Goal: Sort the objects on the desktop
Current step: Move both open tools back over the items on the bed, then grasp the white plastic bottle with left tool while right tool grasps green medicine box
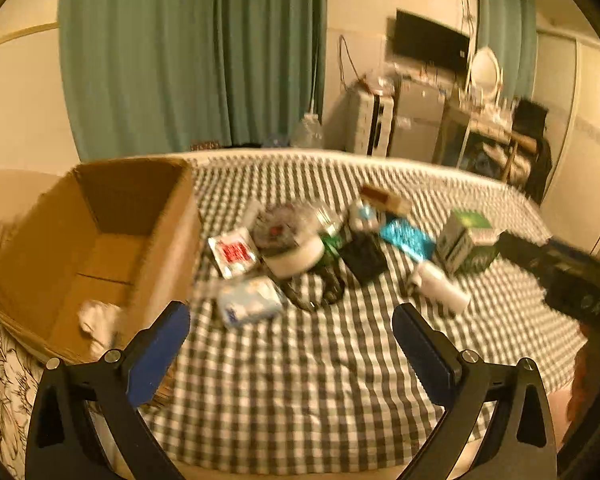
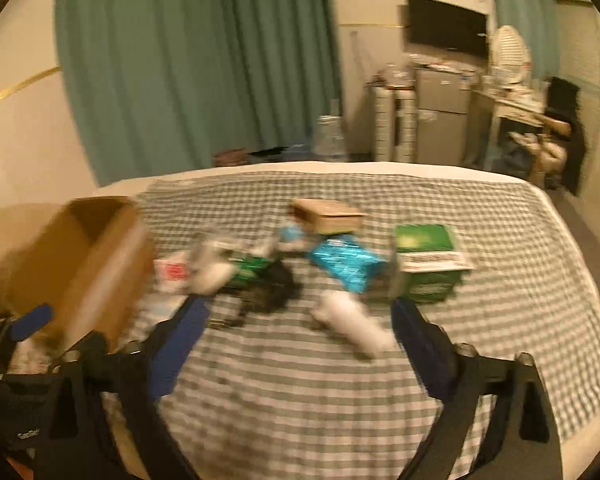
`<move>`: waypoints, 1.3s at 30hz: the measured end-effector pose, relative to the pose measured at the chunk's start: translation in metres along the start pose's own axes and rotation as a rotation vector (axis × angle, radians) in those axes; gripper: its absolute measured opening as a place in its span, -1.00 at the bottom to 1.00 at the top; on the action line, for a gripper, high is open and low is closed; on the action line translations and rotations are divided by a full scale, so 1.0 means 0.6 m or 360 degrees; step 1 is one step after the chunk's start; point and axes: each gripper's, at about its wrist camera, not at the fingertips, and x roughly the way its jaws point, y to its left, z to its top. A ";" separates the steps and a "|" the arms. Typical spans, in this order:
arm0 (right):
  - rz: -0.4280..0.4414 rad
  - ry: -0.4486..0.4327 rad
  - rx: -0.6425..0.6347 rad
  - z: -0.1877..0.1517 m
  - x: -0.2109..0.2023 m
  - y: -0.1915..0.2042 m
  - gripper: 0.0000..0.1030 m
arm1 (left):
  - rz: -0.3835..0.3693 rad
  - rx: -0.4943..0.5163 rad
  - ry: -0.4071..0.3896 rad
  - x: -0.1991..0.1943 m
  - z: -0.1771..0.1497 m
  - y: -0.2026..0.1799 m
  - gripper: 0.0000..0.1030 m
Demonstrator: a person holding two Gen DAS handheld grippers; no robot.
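Jaws gape wide and empty on your left gripper and right gripper; open brown cardboard box sits at the checked bedspread's left edge.

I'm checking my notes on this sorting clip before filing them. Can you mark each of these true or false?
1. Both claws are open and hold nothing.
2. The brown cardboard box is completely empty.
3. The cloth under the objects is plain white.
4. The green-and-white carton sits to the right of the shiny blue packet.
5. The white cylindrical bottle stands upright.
1. True: the left claw and right claw are both open and hold nothing.
2. False: the brown cardboard box holds a crumpled white item.
3. False: the cloth is checked, grey and white.
4. True: the green-and-white carton sits right of the shiny blue packet.
5. False: the white cylindrical bottle lies on its side.
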 end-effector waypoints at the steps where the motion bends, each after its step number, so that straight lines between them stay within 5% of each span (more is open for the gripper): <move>1: -0.0018 -0.0020 0.0021 -0.003 0.004 -0.021 0.99 | 0.0003 0.0012 0.0019 0.009 -0.005 -0.012 1.00; 6: -0.0010 -0.0007 0.0133 -0.006 0.043 -0.096 0.99 | -0.0014 0.0046 0.0069 0.045 -0.016 -0.067 1.00; 10: -0.0087 0.0027 0.0010 -0.006 0.099 -0.125 0.99 | -0.0056 0.0013 0.0102 0.091 -0.005 -0.098 1.00; 24: -0.0149 0.0113 -0.0061 0.012 0.243 -0.182 0.99 | -0.0113 -0.0360 0.0232 0.264 0.023 -0.153 1.00; 34: -0.0132 0.0197 0.0032 0.019 0.306 -0.217 0.98 | -0.0287 -0.0278 0.0360 0.286 -0.010 -0.237 1.00; 36: -0.0142 0.0196 0.0109 0.019 0.299 -0.232 0.78 | -0.0308 -0.0260 0.0386 0.298 -0.012 -0.254 1.00; 39: -0.0151 0.0172 0.0183 0.017 0.283 -0.251 0.78 | -0.0290 -0.0288 0.0466 0.319 -0.016 -0.271 0.93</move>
